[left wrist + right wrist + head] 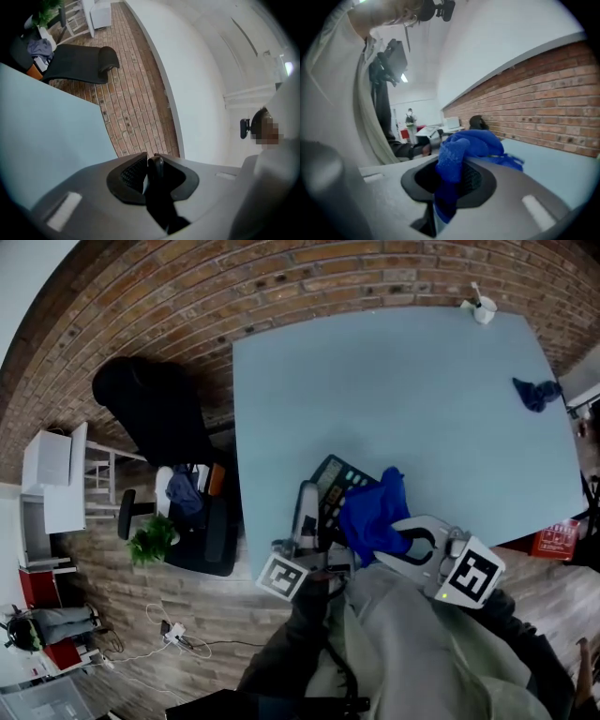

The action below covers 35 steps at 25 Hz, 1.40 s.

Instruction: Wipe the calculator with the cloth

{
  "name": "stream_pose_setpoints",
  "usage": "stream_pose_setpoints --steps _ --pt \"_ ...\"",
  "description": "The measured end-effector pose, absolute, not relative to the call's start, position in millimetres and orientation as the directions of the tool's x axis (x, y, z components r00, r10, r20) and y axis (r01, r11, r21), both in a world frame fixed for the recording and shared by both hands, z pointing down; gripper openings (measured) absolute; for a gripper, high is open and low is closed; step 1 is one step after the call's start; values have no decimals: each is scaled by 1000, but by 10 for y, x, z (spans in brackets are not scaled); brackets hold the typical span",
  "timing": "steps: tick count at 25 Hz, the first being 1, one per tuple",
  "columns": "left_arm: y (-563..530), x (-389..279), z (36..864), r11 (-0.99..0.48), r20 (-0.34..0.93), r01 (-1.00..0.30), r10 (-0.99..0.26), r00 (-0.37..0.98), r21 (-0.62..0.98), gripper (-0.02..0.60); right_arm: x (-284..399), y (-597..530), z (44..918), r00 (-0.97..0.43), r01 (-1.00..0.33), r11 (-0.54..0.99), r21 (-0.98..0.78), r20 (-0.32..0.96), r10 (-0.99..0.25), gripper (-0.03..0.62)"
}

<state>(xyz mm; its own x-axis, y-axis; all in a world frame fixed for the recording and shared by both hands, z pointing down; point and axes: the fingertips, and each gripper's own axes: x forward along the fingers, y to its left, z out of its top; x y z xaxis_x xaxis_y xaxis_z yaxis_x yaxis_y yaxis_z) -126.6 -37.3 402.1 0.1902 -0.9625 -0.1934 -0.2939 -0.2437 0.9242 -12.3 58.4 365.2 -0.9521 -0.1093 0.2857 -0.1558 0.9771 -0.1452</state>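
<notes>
A light blue table [394, 390] is shown before a brick wall [281, 287]. A white cup [484, 309] is seen at its far corner, and crumpled dark blue fabric [535, 393] near its right edge. A black office chair [155, 413], a potted plant [150, 540] and a white shelf unit [54, 479] are seen at left, and a red box [557, 539] at right.

The left gripper [151, 164] and right gripper [452, 165] are moulded in pale grey with black jaw linings and black-and-white marker cubes [472, 575], and a pale greyish jacket [412, 648] is worn.

Head view looks down on the table [394, 381]; gripper views skim it.
</notes>
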Motion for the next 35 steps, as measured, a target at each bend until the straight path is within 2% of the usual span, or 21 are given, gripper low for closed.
stream_pose_setpoints --steps 2,4,7,11,13,15,18,20,24,28,32,35 --pt "-371 -1316 3994 -256 -218 -254 -961 168 933 54 -216 821 3577 -976 -60 975 -215 219 -11 72" --pt "-365 -1324 3954 -272 -238 -233 -957 163 934 54 -216 858 3541 -986 -55 968 -245 166 -14 72" --pt "-348 -1318 3909 -290 -258 -207 -951 169 934 55 -13 583 3563 -977 -191 940 -284 152 -152 72" --pt "-327 -1333 3887 -296 -274 -150 -949 154 943 55 363 43 3495 -908 -419 892 -169 79 -412 72" --pt "-328 -1344 3893 -292 -275 -125 -951 139 948 57 415 -24 3462 -887 -460 876 -146 51 -458 72" --pt "-333 -1389 3903 -289 -277 -102 -953 119 952 55 274 175 3426 -923 -384 905 -182 41 -383 72" --pt "-342 -1420 3888 -307 -297 -77 -947 119 949 54 -76 729 3455 -985 -161 964 -210 87 -146 72" --pt "-336 -1389 3839 -339 -327 -68 -934 140 938 54 -158 909 3481 -991 -105 962 -253 107 -80 72" --pt "-292 -1353 3698 -415 -399 -63 -899 180 907 54 152 535 3378 -978 -208 925 -318 45 -205 72" --pt "-259 -1322 3617 -457 -433 -57 -871 231 888 55 467 18 3196 -948 -305 921 -244 -19 -319 72" --pt "-189 -1038 3520 -517 -480 -18 -805 349 856 52 357 -57 3296 -973 -233 945 -228 52 -227 72" --pt "-170 -790 3505 -540 -469 -41 -764 444 840 52 326 -237 3321 -975 -212 929 -303 7 -221 72"
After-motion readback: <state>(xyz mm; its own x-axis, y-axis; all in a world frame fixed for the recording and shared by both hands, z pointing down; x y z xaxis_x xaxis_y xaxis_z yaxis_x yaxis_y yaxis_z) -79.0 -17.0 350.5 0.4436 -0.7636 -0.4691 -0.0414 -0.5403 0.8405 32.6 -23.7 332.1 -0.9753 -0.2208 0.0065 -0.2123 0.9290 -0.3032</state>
